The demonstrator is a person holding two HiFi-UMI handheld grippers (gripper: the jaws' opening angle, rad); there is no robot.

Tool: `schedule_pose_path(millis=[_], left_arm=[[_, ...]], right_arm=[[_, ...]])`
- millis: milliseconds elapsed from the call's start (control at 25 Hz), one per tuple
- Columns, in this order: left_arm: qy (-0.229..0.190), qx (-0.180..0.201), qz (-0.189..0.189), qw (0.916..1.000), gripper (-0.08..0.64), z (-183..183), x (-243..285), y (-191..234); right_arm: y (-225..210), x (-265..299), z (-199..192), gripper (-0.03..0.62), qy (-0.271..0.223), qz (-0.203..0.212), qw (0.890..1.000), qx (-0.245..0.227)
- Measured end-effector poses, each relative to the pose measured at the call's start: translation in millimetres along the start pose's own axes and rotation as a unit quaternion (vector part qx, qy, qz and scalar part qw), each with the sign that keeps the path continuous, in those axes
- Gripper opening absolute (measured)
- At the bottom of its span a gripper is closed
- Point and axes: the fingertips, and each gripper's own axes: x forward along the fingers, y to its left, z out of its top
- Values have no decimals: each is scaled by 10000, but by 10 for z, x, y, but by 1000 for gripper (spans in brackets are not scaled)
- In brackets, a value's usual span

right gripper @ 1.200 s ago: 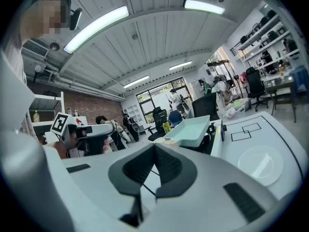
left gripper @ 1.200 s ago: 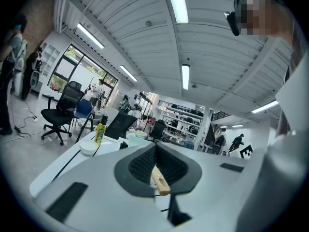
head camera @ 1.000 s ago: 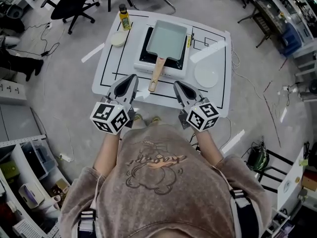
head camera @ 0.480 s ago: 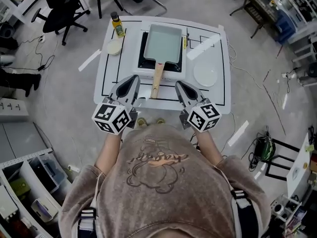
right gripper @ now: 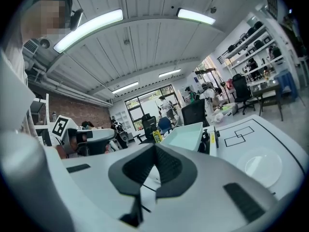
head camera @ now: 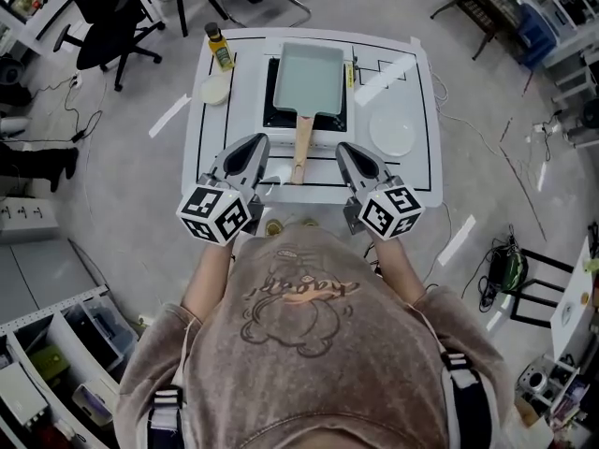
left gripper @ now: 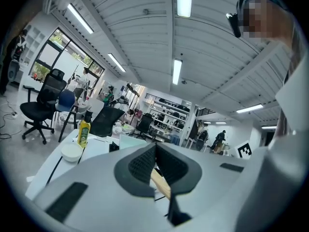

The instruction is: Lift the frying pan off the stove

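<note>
A pale green rectangular frying pan (head camera: 308, 78) with a wooden handle (head camera: 302, 148) sits on a black-topped white stove (head camera: 271, 110) on the white table (head camera: 416, 157); the handle points toward me. My left gripper (head camera: 257, 145) hovers shut just left of the handle's end. To the handle's right, my right gripper (head camera: 344, 151) is shut as well. Neither touches the pan. The handle (left gripper: 161, 183) shows just past the closed jaws in the left gripper view, and the right gripper view has the pan (right gripper: 186, 137) ahead.
A yellow oil bottle (head camera: 218, 47) and a small white bowl (head camera: 216, 89) stand at the table's far left. A white plate (head camera: 392, 136) lies right of the stove. Office chairs (head camera: 108, 17) and floor cables surround the table.
The table and pan have shifted slightly nearer in the head view, and both grippers have crept forward toward the handle's end. Both stay shut.
</note>
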Motion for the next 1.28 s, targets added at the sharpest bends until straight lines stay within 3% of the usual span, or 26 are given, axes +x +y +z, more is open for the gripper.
schedule_pose_path(millis=[160, 240, 520, 640, 840, 1040, 1280], left_arm=[[29, -129, -40, 9999, 9, -34, 20, 26], [55, -170, -83, 9998, 12, -49, 31, 30], [191, -317, -221, 9991, 108, -109, 62, 58], [277, -406, -334, 9982, 181, -152, 71, 37], [552, -380, -567, 9961, 292, -257, 123, 5], [934, -630, -857, 9899, 339, -446, 178, -19], [1378, -959, -1200, 9785, 337, -636, 233, 9]], right_arm=[[-21, 33, -33, 2, 85, -17, 10000, 49], [-26, 53, -53, 33, 149, 6, 9999, 84], [-33, 120, -80, 105, 269, 108, 9993, 227], [-44, 123, -109, 162, 322, 206, 9985, 394], [-113, 221, -215, 311, 537, 301, 9948, 806], [-122, 348, -303, 448, 588, 707, 9837, 1547], [-150, 526, -439, 463, 829, 1123, 9654, 2202]])
